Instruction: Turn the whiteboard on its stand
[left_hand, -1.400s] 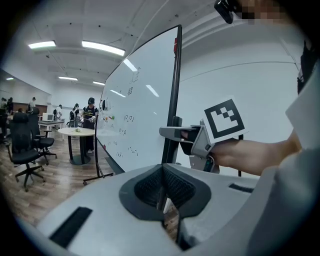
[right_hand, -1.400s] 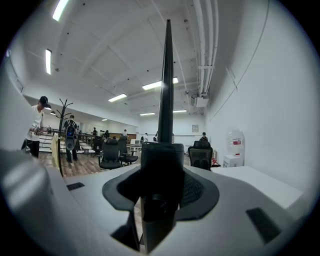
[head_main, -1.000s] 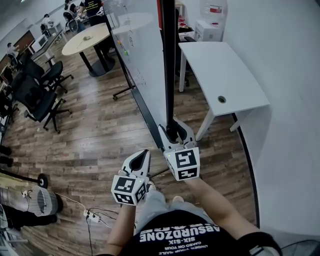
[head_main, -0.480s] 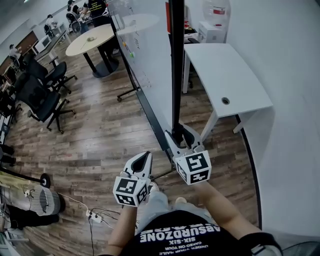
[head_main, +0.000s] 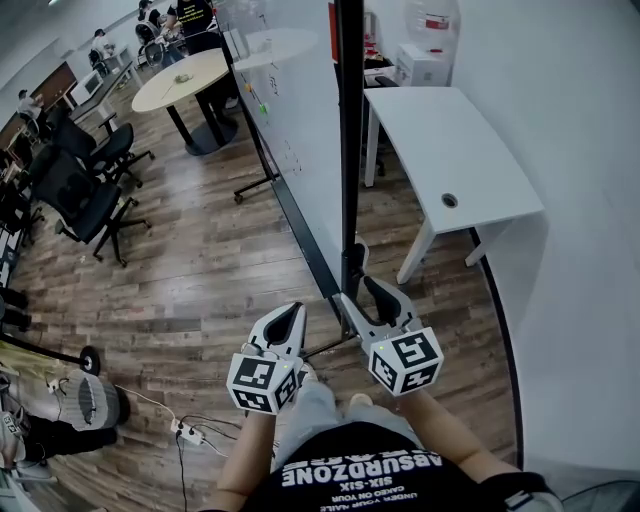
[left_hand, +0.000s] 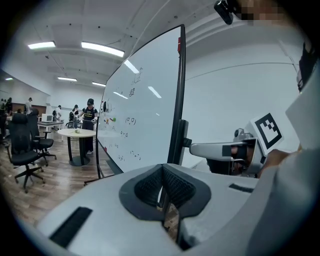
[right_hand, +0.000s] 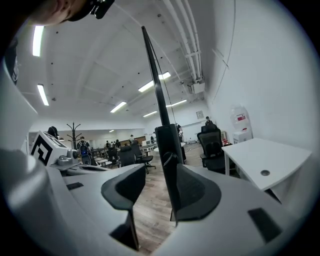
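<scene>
Standing upright, whiteboard (head_main: 295, 120) edge-on, long axis apparently running toward round table (head_main: 185, 80)

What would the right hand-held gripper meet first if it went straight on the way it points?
The whiteboard's black post. It stands between the jaws of the right hand-held gripper, which have just been opening, and is close to one pad. Depth is unclear, but nothing nearer shows.

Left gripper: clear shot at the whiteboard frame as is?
Probably yes. The left gripper is just beside the frame with nothing between, though its jaws are shut. The right gripper, whose jaws have just been opening with the frame between them, takes the low spot.
</scene>
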